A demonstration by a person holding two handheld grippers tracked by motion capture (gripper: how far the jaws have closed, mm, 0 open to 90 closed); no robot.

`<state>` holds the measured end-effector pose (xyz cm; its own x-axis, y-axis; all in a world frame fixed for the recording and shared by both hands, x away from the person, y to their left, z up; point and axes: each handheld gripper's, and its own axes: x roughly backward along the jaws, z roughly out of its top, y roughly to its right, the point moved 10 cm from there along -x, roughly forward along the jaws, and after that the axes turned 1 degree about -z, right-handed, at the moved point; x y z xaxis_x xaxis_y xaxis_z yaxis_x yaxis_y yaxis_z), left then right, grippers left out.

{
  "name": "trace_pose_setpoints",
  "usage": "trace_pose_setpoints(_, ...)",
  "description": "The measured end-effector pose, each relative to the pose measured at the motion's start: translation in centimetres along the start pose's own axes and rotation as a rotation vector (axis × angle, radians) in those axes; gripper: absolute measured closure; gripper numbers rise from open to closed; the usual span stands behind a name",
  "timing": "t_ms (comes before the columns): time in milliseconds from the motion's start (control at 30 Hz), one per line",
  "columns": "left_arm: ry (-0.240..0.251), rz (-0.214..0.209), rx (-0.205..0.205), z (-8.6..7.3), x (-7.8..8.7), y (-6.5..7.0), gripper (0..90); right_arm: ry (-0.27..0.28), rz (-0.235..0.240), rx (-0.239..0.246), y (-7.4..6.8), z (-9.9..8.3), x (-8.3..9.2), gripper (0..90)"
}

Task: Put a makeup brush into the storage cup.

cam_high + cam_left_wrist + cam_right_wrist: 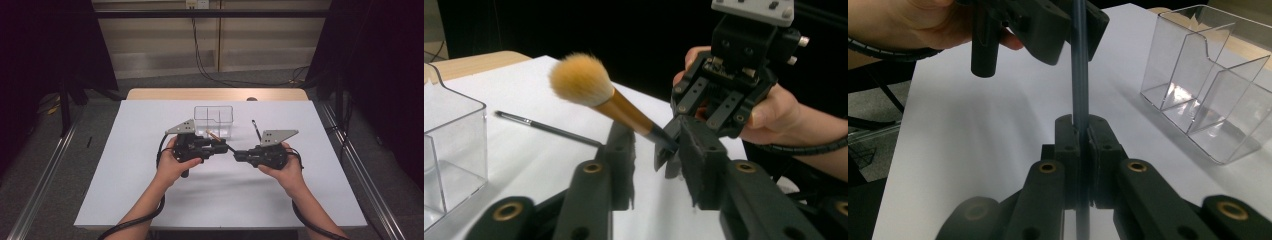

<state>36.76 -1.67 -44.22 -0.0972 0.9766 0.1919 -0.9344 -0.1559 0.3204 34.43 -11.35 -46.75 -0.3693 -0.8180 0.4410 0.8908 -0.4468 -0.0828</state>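
Brush (624,107) handle clamped in right tongs (669,150), its shaft between still-parted left tongs (656,165).

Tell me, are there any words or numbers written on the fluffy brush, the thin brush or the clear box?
None: no words, numbers or signs can be read on the fluffy makeup brush, the thin brush or the clear plastic organizer.

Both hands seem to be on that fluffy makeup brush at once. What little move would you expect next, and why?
Probably the left gripper finishes pinching the orange-bristled makeup brush. The right gripper is clamped on the brush's dark handle end, while the left jaws flank the handle with a gap showing. Once it is pinched, the right could let go; the clear plastic compartment organiser stands just behind.
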Motion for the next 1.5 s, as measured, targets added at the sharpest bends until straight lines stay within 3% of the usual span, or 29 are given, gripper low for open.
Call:
trace_pose_setpoints(500,0.073,-0.019,0.076,0.2,0.1,0.0,78.9,0.006,0.008,-0.052,-0.5,-0.2,-1.4,85.0)
trace_pose_setpoints(667,0.077,-0.012,0.084,0.3,0.1,0.0,81.2,-0.004,0.009,-0.065,-0.7,-0.4,-2.0,85.0)
trace_pose_setpoints(1167,0.085,-0.004,0.092,0.3,0.1,0.0,83.1,0.032,0.014,-0.114,-1.0,-0.5,-3.1,84.9)
trace_pose_setpoints(1500,0.090,0.002,0.079,0.3,0.3,0.0,83.2,0.042,0.021,-0.123,-1.2,-0.3,-3.6,84.9)
